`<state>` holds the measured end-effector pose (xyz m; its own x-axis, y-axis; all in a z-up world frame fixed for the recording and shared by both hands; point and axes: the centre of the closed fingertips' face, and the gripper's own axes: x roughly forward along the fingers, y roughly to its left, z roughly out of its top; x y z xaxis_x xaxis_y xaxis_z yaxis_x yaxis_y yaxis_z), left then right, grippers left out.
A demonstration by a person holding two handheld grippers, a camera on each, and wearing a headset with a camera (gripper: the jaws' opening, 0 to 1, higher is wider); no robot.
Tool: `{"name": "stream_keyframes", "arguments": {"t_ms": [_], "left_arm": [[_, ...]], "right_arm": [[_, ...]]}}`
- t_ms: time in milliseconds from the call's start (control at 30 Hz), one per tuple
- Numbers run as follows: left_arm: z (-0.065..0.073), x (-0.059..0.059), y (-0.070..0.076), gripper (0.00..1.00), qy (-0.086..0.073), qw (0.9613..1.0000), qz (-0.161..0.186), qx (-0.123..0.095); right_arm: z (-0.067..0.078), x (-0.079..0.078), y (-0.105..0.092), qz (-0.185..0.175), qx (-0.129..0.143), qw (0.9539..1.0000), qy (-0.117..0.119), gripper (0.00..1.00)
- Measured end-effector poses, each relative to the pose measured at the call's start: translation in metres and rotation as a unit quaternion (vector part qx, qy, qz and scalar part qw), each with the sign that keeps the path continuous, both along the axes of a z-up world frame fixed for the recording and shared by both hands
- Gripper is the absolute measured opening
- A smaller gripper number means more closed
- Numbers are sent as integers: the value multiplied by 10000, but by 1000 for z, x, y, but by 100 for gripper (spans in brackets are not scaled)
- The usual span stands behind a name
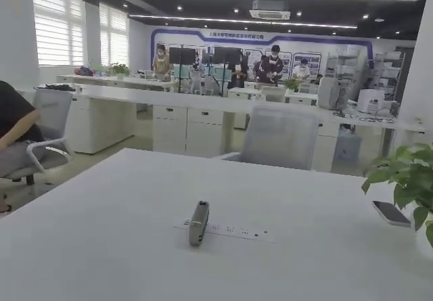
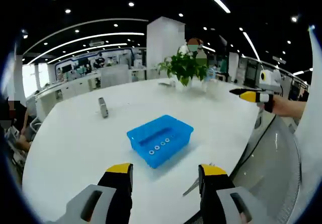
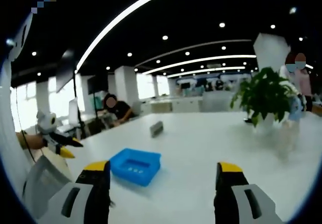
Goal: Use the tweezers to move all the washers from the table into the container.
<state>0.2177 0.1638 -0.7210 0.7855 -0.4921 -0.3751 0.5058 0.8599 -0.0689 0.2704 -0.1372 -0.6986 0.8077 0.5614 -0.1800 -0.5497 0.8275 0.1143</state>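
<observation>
1. The wide white surface (image 1: 122, 247) stretches away from me toward the far office. In the head view I look across its far half.
2. A leafy green potted plant (image 1: 408, 177) stands at the right edge of the surface. In the left gripper view the plant (image 2: 185, 67) is far beyond the container.
3. My left tongs (image 2: 166, 176) hang over the near edge of the surface. Their yellow-tipped jaws are wide apart with nothing between them, and they point at the container.
4. My right tongs (image 3: 163, 176) are also spread apart and hold nothing. In the left gripper view the right tongs (image 2: 246, 95) hang at the right side, well apart from the container.
5. The blue rectangular plastic container (image 2: 173, 156) sits on the surface just beyond the left tongs. In the right gripper view the container (image 3: 121, 171) lies near and to the left.
6. A small grey metal block (image 1: 198, 223) stands upright mid-surface, beside a flat row of white sockets (image 1: 233, 231).
7. A dark flat phone (image 1: 391, 213) lies near the plant.
8. What look like slim metal tweezers (image 2: 191, 188) lie on the surface just beside the right jaw of the left tongs, which partly hides them.
9. Small silver ring washers (image 2: 159, 145) lie in a short row on the container's floor.
</observation>
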Motion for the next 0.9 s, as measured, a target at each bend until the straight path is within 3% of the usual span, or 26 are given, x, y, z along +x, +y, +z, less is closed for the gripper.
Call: {"name": "stream_keyframes", "arguments": {"t_ms": [33, 67, 100, 167, 233, 300, 367, 400, 500, 600, 767, 900], "left_arm": [[9, 0, 3, 58, -178, 9990, 246, -318], [12, 0, 4, 61, -244, 9983, 313, -417], [22, 1, 9, 66, -511, 9950, 556, -660], [41, 2, 17, 77, -987, 9863, 926, -938], [56, 0, 24, 85, -1417, 9772, 1192, -1035], [66, -2, 33, 90, -1720, 9689, 1457, -1018], [68, -3, 41, 98, -1885, 9634, 1692, -878], [67, -5, 43, 99, -1901, 9640, 1713, -723], [62, -6, 41, 99, -1768, 9668, 1760, -557], [57, -6, 42, 99, -1655, 9665, 1784, -811], [48, -4, 36, 99, -1476, 9705, 1757, -740], [39, -4, 36, 99, -1330, 9714, 1786, -821]], "right_arm": [[1, 1, -2, -40, 0, 10000, -32, 88], [3, 2, -2, -105, 8, 9999, -89, 90], [4, 2, -3, -141, 24, 9998, -136, 93], [7, 1, -1, -183, 81, 9996, -187, 97], [8, 1, -5, -222, 138, 9994, -215, 99], [10, 3, -6, -278, 201, 9990, -289, 99], [12, 2, -6, -292, 211, 9988, -337, 99], [12, 2, -6, -327, 204, 9985, -379, 99], [9, 2, -5, -349, 206, 9987, -295, 99], [6, 0, -5, -379, 163, 9989, -209, 99], [5, 0, -7, -451, 68, 9987, -241, 99], [1, 0, -8, -436, -33, 9989, -177, 99]]}}
